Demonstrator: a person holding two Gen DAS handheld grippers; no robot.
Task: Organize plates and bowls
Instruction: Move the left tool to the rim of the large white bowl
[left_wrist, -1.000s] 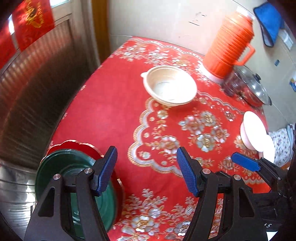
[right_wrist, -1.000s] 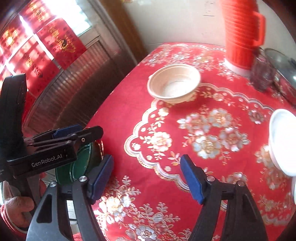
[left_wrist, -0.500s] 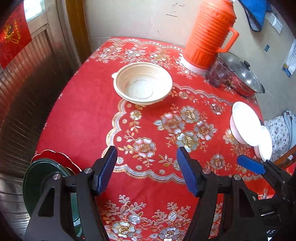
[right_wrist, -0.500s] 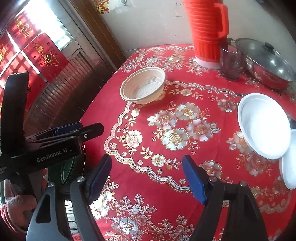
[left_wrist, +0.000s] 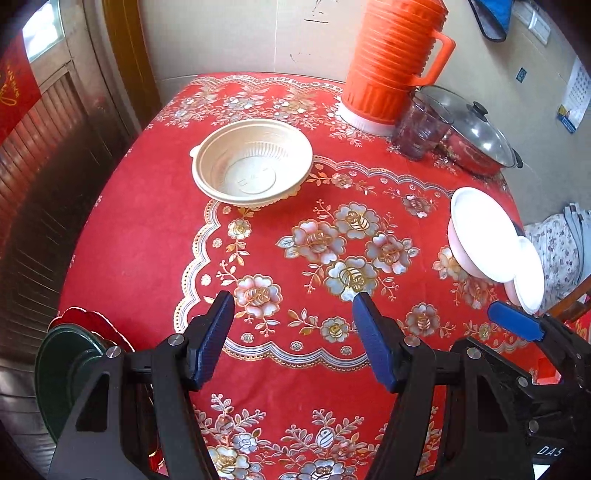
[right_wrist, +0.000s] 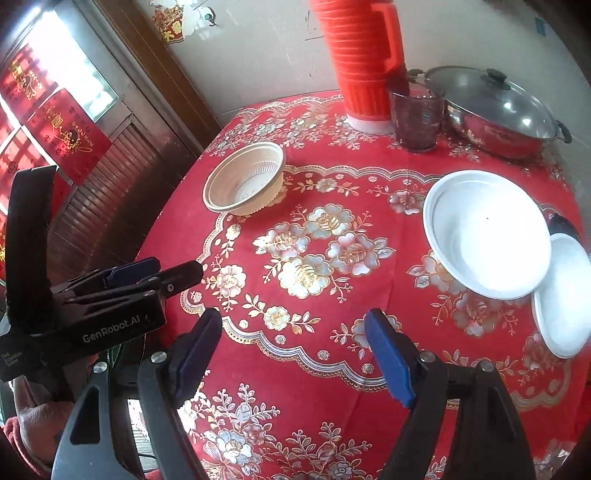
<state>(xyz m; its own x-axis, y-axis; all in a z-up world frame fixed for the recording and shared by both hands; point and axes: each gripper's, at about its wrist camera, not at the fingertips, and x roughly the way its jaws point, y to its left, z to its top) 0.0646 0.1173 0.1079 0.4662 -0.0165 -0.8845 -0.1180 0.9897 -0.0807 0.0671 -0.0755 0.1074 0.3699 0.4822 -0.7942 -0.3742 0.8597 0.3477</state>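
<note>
Big red-cloth table (left_wrist: 122, 236). White bowl (right_wrist: 487, 232) w/ small plate (right_wrist: 565, 299) on the right, beige bowl (left_wrist: 255, 166) far left, green plate (left_wrist: 70, 369) at near-left edge. Left gripper (left_wrist: 291, 341) & right gripper (right_wrist: 295, 356): both fingers wide, empty. Looks like the picking stage; next prob. reach for a bowl rim.

Home dining table (left_wrist: 140, 229), thermos (left_wrist: 391, 62), pot (right_wrist: 498, 110).

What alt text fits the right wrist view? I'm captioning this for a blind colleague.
The open right gripper hovers over a red floral tablecloth. A beige bowl sits far left, two white dishes right, and a thermos, glass and lidded pot behind. The left gripper enters at left.
</note>
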